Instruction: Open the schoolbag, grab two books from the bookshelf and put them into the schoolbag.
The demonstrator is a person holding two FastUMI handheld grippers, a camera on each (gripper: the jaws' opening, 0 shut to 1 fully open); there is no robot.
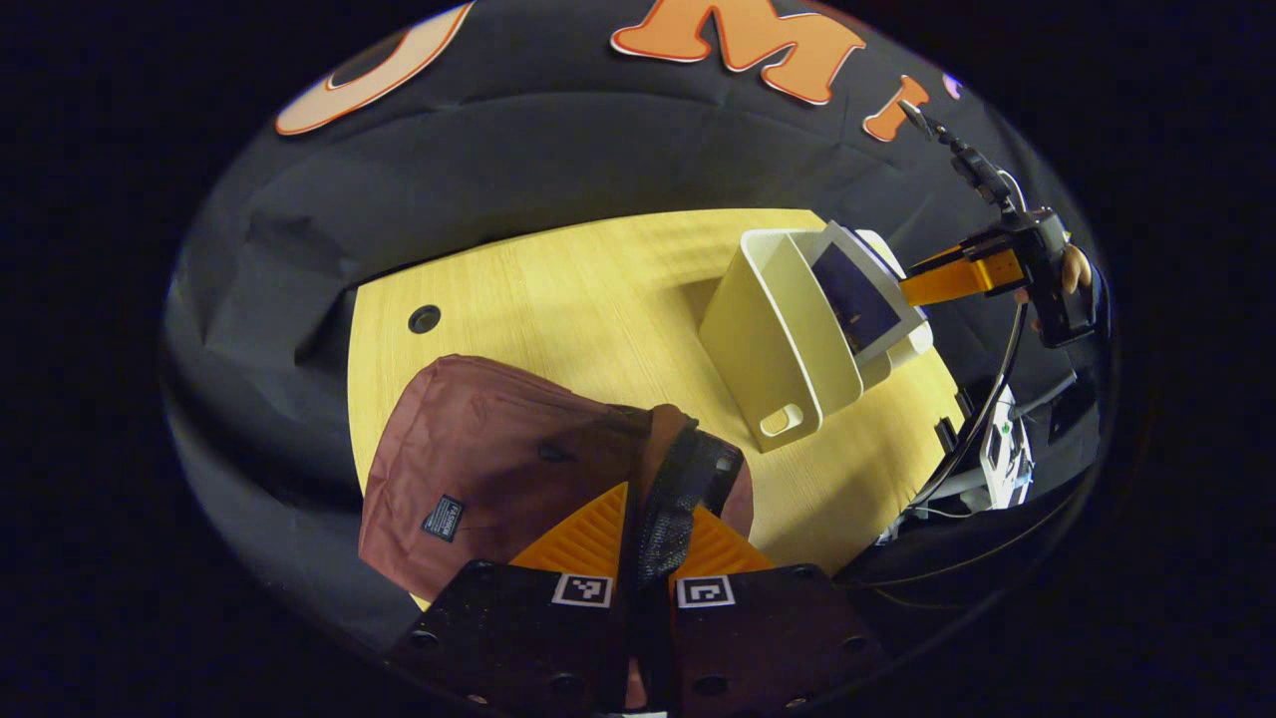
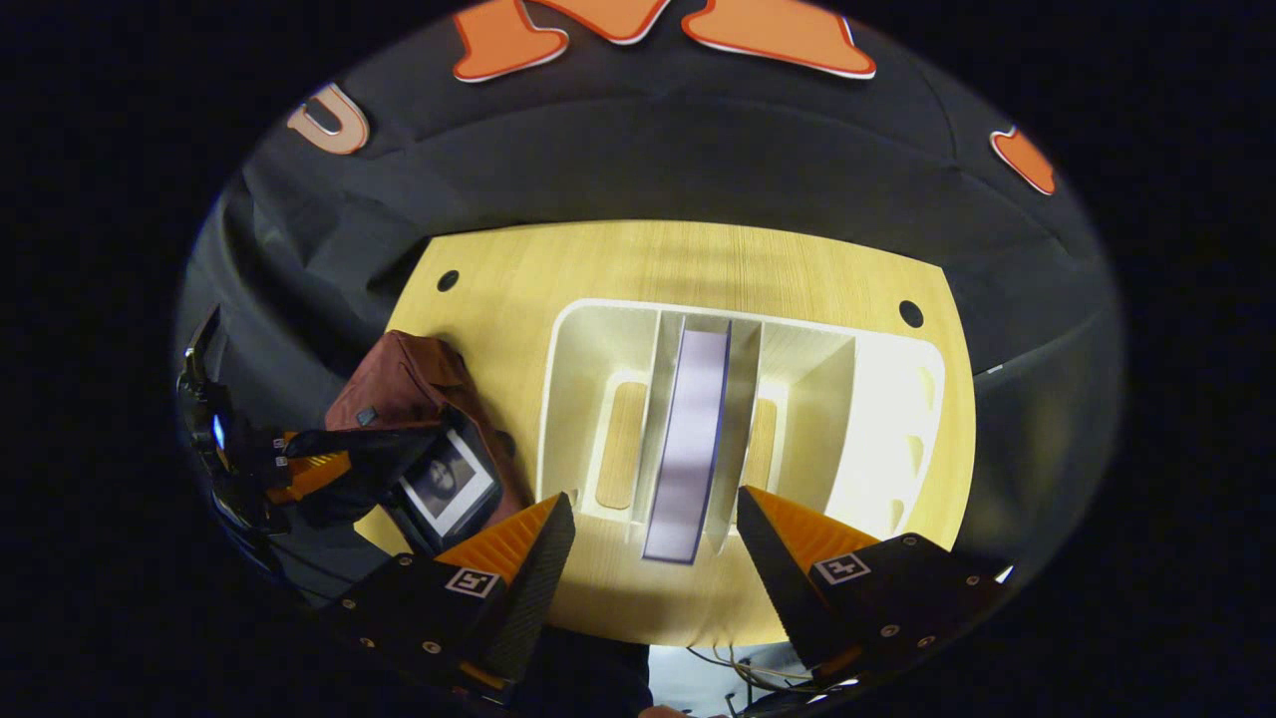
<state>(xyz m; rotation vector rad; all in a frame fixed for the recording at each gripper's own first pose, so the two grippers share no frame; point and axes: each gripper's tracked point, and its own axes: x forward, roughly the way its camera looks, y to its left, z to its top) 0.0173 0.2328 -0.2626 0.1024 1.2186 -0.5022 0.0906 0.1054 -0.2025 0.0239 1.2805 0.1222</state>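
1. In the left gripper view, the left gripper [image 1: 650, 543] is clenched on a black strap [image 1: 670, 499] at the edge of the maroon bag [image 1: 478, 469], with both fingers pressing on it.
2. The bag lies on the wooden table [image 1: 598, 299], at its near left part, just beside the cream shelf [image 1: 768, 339].
3. In the right gripper view, the bag's mouth is held open and a book [image 2: 449, 481] with a pale cover shows inside it.
4. The right gripper [image 2: 653, 543] is released, its fingers spread wide on either side of a second book [image 2: 690, 439].
5. That book stands upright on its edge in a middle slot of the shelf, between two dividers; its spine end sticks out toward the gripper, and the fingers are not touching it.
6. In the left gripper view, the right gripper, with a hand [image 1: 1072, 269] behind it, reaches toward the far side of the shelf.
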